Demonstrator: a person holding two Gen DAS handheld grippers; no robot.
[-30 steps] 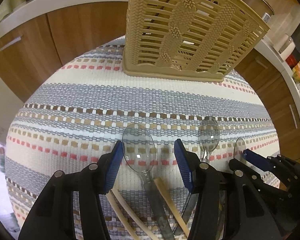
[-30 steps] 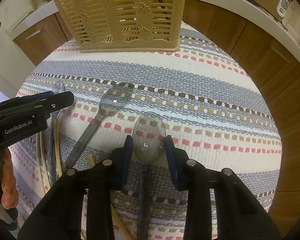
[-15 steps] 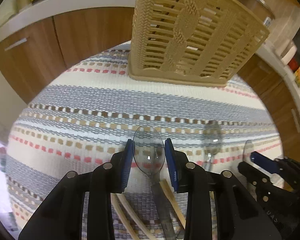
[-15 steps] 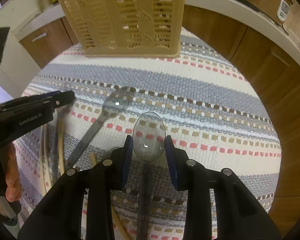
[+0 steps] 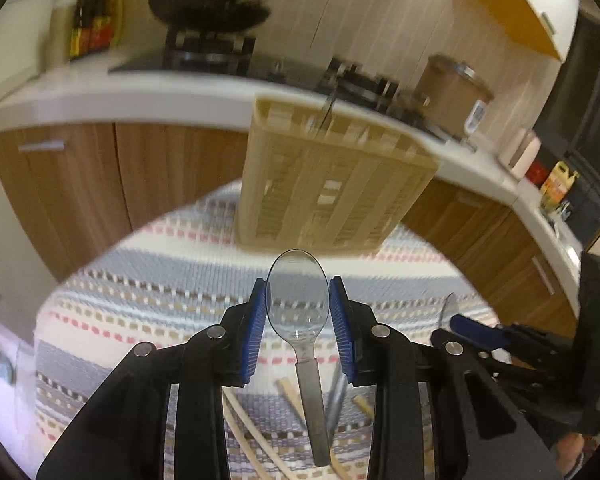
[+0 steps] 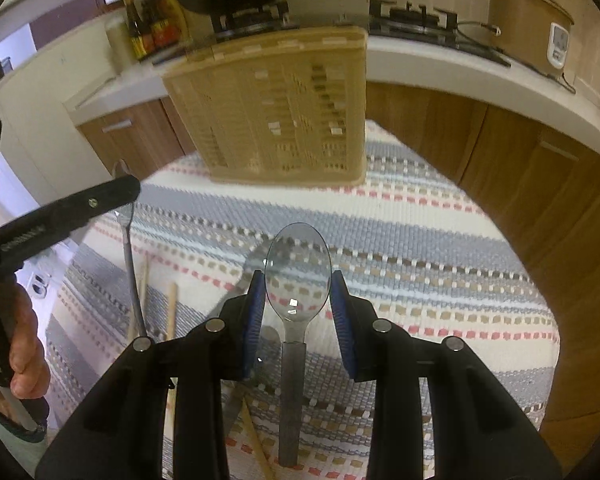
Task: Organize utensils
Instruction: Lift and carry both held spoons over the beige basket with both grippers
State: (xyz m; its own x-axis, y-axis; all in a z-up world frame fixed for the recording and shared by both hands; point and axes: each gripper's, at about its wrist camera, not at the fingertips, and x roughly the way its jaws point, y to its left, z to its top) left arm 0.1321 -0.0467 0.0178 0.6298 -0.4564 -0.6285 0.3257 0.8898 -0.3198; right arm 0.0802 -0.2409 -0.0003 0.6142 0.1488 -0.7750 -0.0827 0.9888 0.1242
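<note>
My left gripper is shut on the bowl of a clear plastic spoon, held off the cloth with its grey handle hanging down. My right gripper is shut on a second clear spoon in the same way. A beige slatted utensil basket stands upright at the far side of the table, ahead of both grippers. In the right wrist view the left gripper shows side-on at the left with its spoon handle below it. A third spoon lies on the cloth.
A round table carries a striped woven cloth. Wooden chopsticks lie on it near me. A hand grips the left tool. Wooden cabinets, a white counter, a stove with a wok and a rice cooker stand behind.
The left gripper closed on its spoon's bowl. Both grippers then rose with their spoons and tilted up, so the basket's top and the counter came into view.
</note>
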